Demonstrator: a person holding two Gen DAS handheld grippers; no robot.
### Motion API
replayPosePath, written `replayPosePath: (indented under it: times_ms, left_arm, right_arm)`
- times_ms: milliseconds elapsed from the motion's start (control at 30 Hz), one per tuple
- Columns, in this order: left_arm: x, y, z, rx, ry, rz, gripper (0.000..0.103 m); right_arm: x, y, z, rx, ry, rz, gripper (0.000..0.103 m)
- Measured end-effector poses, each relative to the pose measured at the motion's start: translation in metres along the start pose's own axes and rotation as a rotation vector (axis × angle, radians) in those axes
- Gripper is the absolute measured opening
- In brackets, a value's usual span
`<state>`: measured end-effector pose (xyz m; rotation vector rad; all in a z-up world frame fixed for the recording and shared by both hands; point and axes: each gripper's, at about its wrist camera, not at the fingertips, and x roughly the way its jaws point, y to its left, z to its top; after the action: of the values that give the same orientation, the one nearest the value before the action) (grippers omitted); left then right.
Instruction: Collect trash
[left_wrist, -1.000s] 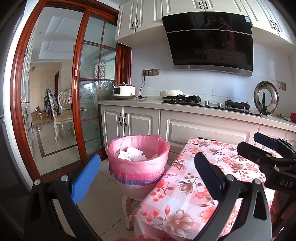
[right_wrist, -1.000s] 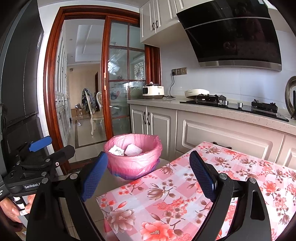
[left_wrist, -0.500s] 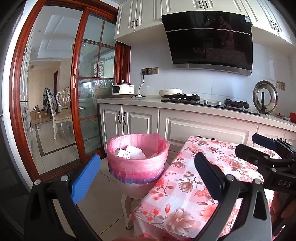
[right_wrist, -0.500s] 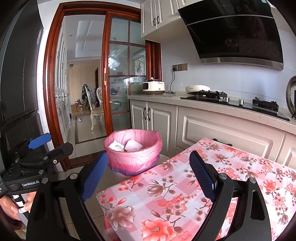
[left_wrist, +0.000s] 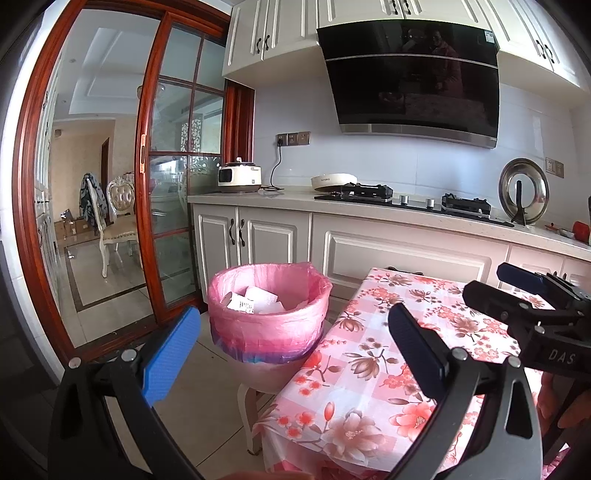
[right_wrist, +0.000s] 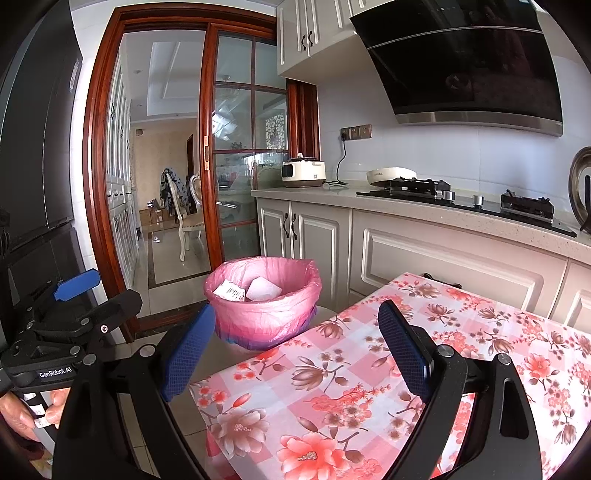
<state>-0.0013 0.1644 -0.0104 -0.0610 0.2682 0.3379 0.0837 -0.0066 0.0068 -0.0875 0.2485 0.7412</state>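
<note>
Left wrist: round crinkly pink-lined bin (left_wrist: 267, 325)

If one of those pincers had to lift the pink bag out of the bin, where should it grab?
Probably the bag's turned-over edge at the near rim, coming from above with one jaw inside and one outside. The plastic is folded down over the bin's lip there, loose and wrinkled, so it offers a thin flap to pinch. The papers lie lower inside, out of the way. Both grippers are open.
</note>
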Motion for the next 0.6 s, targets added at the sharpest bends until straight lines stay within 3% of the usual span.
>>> replayPosePath:
  times_ms: [600]
  left_arm:
    - [0.001,-0.0004,-0.0002,-0.003,0.001,-0.002,0.098]
  right_arm:
    - [-0.0003,-0.0011,-0.0003,0.0,0.001,0.003,0.085]
